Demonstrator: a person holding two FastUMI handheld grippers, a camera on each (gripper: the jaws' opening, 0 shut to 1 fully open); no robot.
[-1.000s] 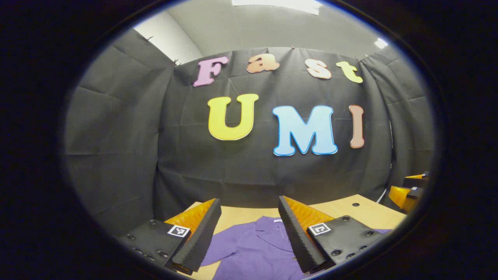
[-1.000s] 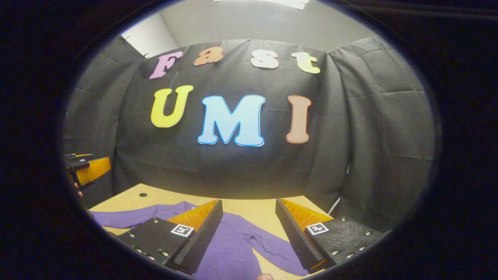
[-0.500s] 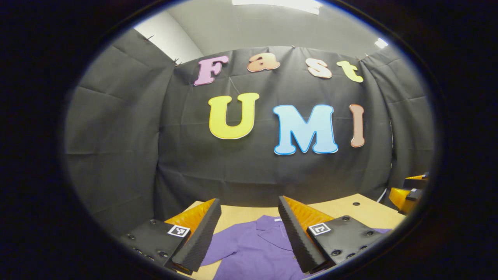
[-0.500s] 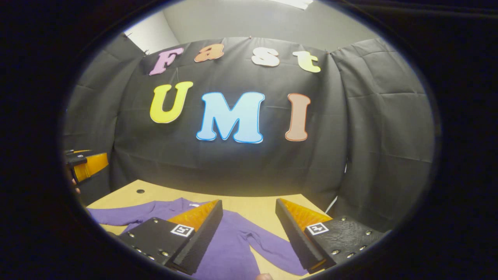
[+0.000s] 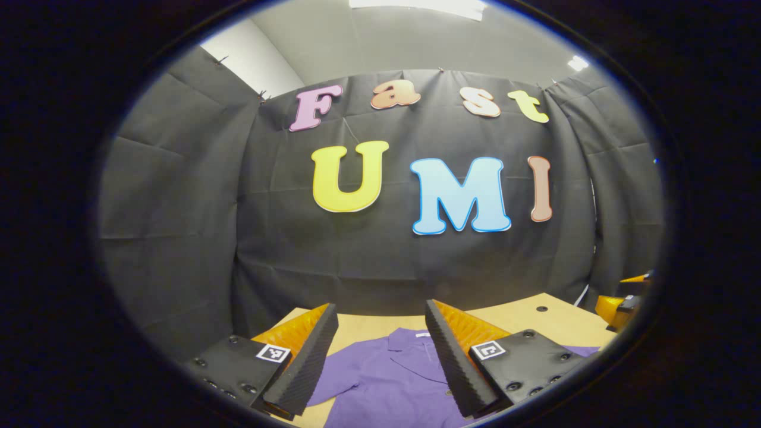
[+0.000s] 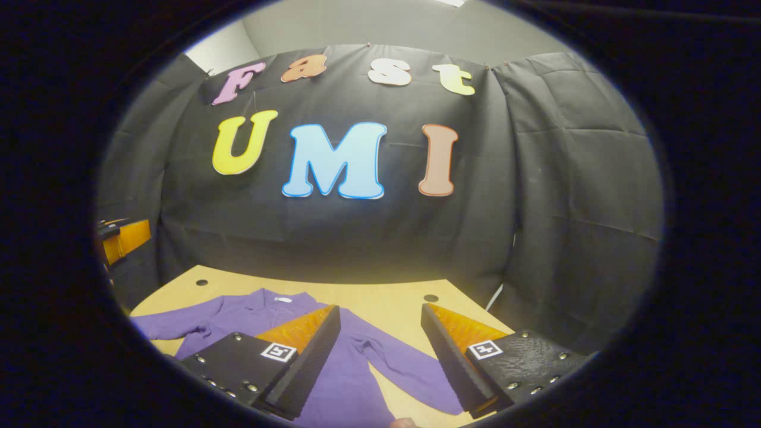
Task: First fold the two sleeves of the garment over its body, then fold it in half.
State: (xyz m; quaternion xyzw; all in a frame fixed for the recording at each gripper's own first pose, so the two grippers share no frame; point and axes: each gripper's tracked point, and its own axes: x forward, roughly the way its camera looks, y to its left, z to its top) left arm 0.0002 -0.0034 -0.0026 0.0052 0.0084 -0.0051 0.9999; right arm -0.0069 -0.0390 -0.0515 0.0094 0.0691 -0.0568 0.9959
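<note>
I am looking down at a tan wooden surface (image 6: pixel 386 297) running up to the black cloth wall at its far edge. A purple shirt (image 6: pixel 351 380) is lying spread flat on it, collar toward the far side, sleeves (image 6: pixel 404 371) reaching out left and right. Two small dark holes (image 6: pixel 430 298) are showing near the far edge.

The left gripper (image 5: pixel 380 321) is held level, its jaws spread wide with nothing between them. The right gripper (image 6: pixel 380 321) is likewise agape and tilted slightly downward. In the right gripper view, the left gripper sits at nine o'clock.
</note>
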